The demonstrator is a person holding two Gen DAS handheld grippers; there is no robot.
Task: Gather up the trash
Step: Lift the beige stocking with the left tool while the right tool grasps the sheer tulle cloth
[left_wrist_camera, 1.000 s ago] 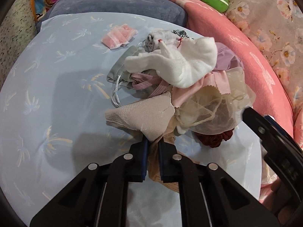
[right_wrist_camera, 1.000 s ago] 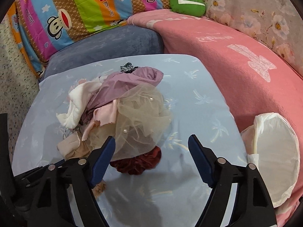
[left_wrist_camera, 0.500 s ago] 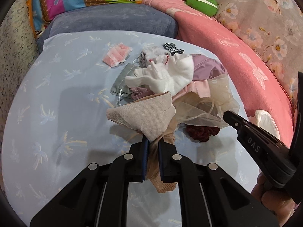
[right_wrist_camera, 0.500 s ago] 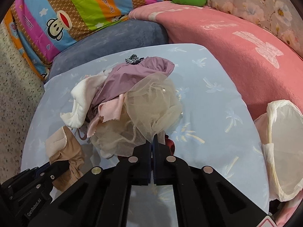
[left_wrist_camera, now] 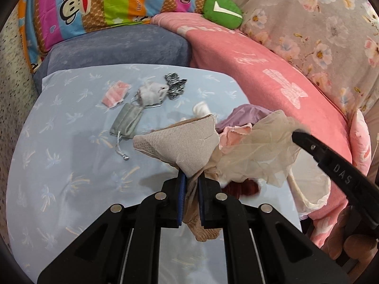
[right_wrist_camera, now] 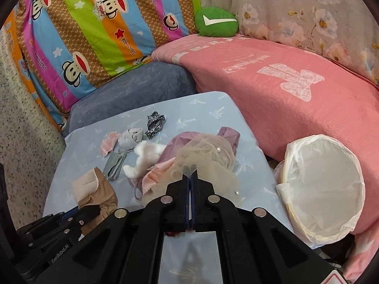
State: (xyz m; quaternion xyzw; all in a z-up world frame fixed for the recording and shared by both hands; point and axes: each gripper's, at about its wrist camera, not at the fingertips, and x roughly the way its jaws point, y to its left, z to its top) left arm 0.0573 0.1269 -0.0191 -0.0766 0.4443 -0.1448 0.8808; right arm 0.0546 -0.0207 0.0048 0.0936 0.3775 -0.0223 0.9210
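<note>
Left gripper fingers clenched on beige cloth; right gripper fingers clenched on tulle netting, bundle lifted over counter right edge; lined bin beyond that edge, nearer right gripper.

Two wrist views, shared table

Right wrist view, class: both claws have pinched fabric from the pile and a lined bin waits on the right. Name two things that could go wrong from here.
1. The right claw is shut on only a thin edge of the beige tulle; the sheer net could slip free or tear before reaching the lined bin.
2. The tulle lies tangled with the pink cloth and purple cloth, so these may drag along and drop onto the blue table cover.
</note>
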